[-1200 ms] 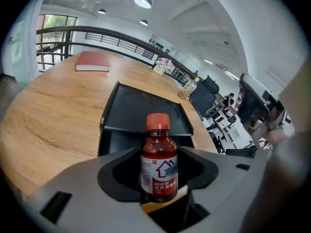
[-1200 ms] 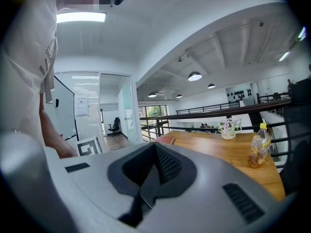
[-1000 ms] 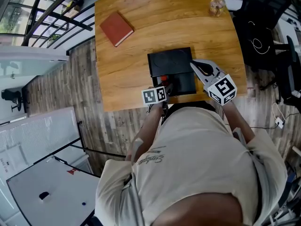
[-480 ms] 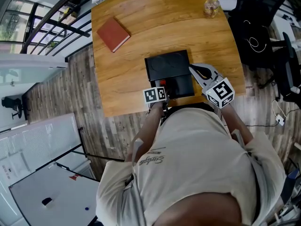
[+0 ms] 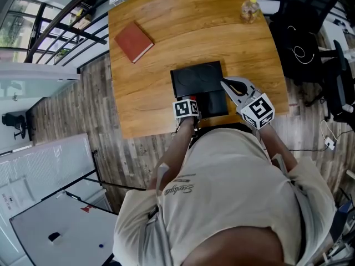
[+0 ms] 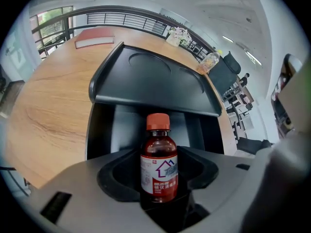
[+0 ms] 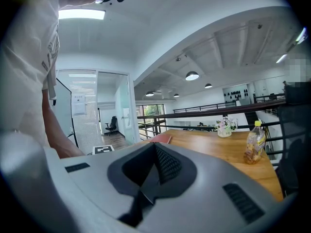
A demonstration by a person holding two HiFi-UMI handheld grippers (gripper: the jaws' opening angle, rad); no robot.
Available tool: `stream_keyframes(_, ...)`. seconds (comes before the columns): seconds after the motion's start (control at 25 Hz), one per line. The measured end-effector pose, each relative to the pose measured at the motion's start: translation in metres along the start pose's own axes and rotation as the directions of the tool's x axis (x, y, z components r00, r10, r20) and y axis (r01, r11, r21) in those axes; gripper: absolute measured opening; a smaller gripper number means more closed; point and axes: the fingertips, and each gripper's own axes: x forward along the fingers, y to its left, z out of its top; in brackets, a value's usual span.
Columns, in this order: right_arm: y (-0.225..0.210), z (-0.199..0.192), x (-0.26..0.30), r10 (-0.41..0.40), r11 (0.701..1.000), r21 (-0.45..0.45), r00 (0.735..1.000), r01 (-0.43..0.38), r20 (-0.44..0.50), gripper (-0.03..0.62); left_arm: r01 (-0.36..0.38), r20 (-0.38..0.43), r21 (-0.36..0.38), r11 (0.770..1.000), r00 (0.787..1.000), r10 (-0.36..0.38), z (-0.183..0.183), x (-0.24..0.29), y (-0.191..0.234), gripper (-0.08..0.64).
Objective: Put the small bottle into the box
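A small brown bottle [image 6: 159, 166] with a red cap and a white label stands upright between the jaws of my left gripper [image 6: 159, 188], which is shut on it. Just ahead lies the black box [image 6: 124, 130], its lid [image 6: 150, 81] propped open behind it. In the head view the left gripper [image 5: 194, 101] hangs at the box's near edge, over the open box [image 5: 215, 105]. My right gripper [image 5: 226, 84] is at the box's right side, jaws shut and nothing in them [image 7: 154, 176].
The wooden table [image 5: 161, 71] carries a red book [image 5: 133, 41] at the far left and a yellow drink bottle [image 5: 249, 9] at the far right. A flower pot [image 7: 224, 127] stands at the far end. Black office chairs [image 5: 310, 43] stand to the right.
My left gripper with the bottle has edged slightly forward toward the box. The right gripper has stayed beside the box.
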Motion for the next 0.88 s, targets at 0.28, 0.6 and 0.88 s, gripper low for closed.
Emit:
stream_keyframes(0.28,-0.004,-0.001,-0.002,-0.007,1.0,0.008,1.0,0.007,0.003,-0.005,-0.078,-0.07,0.02,0.997,0.994,0.08,-0.006,0.006,0.009,0.229)
stream_keyframes(0.6,-0.013,-0.007,-0.005,-0.012,0.999,0.036,1.0,0.012,0.003,-0.005,-0.099,-0.129,-0.013,0.995,0.987,0.097,-0.008,0.009,0.011,0.229)
stream_keyframes(0.88,-0.017,-0.01,0.001,0.004,0.999,0.047,1.0,-0.005,0.011,-0.005,-0.103,-0.156,-0.044,0.994,0.983,0.095,-0.009,0.011,0.013,0.229)
